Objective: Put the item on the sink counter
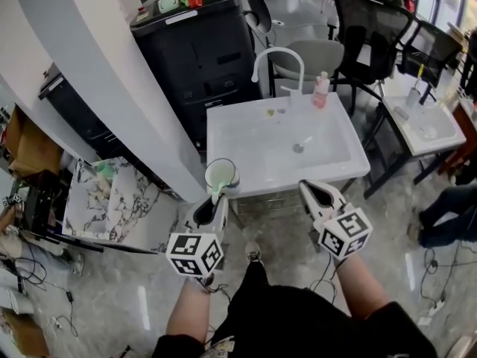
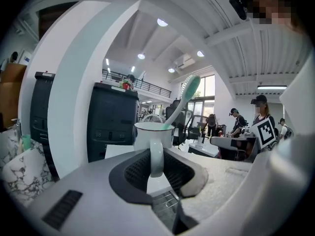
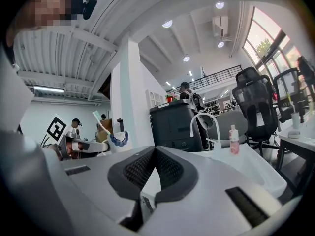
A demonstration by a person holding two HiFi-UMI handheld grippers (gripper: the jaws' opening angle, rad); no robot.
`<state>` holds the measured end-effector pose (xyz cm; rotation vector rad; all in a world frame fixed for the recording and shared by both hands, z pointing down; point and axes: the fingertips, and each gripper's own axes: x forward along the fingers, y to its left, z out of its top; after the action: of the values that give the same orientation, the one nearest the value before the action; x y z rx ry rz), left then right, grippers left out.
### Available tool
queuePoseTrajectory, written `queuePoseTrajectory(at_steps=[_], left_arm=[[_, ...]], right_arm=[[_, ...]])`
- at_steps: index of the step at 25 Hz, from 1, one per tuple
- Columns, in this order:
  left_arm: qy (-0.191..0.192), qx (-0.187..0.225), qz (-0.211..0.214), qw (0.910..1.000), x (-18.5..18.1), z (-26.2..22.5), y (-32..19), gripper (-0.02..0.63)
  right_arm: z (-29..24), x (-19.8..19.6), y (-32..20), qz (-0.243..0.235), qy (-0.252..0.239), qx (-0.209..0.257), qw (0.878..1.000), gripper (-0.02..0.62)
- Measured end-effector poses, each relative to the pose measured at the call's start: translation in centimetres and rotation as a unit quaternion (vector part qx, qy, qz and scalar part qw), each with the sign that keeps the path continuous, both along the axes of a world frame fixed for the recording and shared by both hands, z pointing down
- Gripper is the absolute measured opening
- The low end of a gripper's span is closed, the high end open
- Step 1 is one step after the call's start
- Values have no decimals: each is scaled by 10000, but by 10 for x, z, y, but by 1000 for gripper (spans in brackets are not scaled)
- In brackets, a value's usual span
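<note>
L claw (image 1: 218, 201) is clamped on the handle (image 2: 156, 156) of a white ceramic mug (image 1: 221, 176) w/ a mint-green plastic toothbrush (image 2: 185, 96) standing in it. Mug is in the air, not on the surface yet, just by the front-left corner of the white rectangular sink surface (image 1: 223, 129).

Risks:
- Grip is handle-only, so the mug prob can pivot in the pads and tilt. Toothbrush leans out past the rim and could drop.
- Flat strip at that corner looks narrow. If set half-on, mug slides into the basin or goes off the front edge to the floor.
- Coming in low, mug base could knock the edge.

White curved faucet (image 1: 277, 64) and pink bottle (image 1: 321, 90) are well apart at the back, no issue. R claw (image 1: 307, 189) has jaws together, nothing in them, near the front edge. It could bump the surface.
</note>
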<state>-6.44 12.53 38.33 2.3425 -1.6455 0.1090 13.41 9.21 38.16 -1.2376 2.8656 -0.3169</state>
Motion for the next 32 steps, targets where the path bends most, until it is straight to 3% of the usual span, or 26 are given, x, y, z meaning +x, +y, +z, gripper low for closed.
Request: queuePoseTrajectory(at_steps=[18, 32], left_arm=[[50, -143, 397, 9991, -93, 10, -191, 60], [126, -159, 719, 9972, -124, 26, -275, 60]], right_arm=[[-9, -94, -184, 433, 140, -44, 9990, -2], [-5, -129, -245, 720, 414, -100, 9965, -2]])
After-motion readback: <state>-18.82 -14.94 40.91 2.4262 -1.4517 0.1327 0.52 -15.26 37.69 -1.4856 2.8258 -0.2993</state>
